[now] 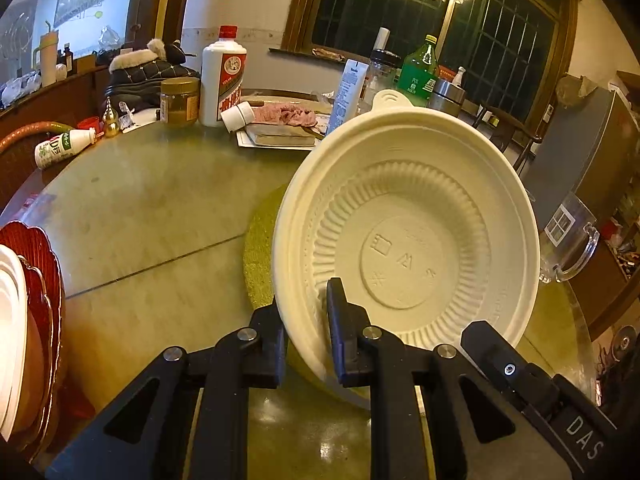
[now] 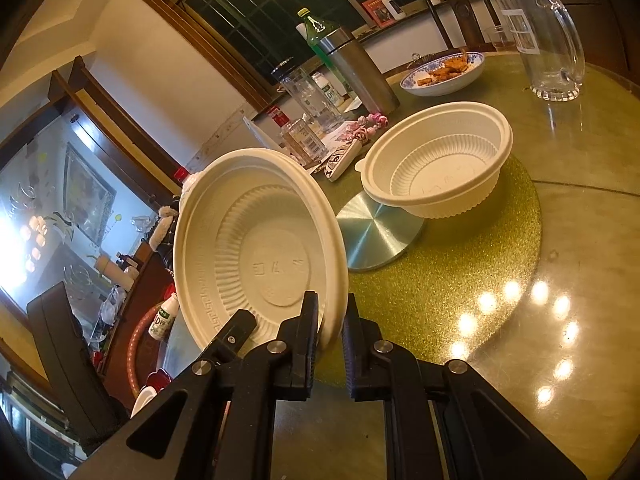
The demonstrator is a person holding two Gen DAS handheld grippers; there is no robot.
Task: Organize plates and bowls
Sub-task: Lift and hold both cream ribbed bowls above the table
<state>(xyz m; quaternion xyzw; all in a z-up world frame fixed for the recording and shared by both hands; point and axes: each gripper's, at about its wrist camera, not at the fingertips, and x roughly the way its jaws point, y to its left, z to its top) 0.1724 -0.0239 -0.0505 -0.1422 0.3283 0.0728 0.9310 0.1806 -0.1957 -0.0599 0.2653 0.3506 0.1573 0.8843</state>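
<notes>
My left gripper [image 1: 306, 312] is shut on the rim of a cream plastic bowl [image 1: 408, 236], held tilted on edge with its inside facing the camera, above the gold turntable mat [image 1: 256, 248]. My right gripper [image 2: 330, 322] is shut on the rim of another cream bowl [image 2: 260, 248], also tilted on edge. A third cream bowl [image 2: 436, 164] stands upright on the gold mat [image 2: 460, 264], beside a round metal disc [image 2: 376, 236]. At the left edge of the left wrist view is a stack of a red scalloped plate [image 1: 44, 264] and a white dish [image 1: 10, 320].
The round glass table holds a white liquor bottle [image 1: 224, 76], a jar [image 1: 180, 100], a book with pink cloth [image 1: 284, 128], a green bottle [image 1: 420, 72], a steel flask [image 2: 356, 68], a glass pitcher [image 2: 548, 36] and a blue-rimmed bowl of food [image 2: 444, 72].
</notes>
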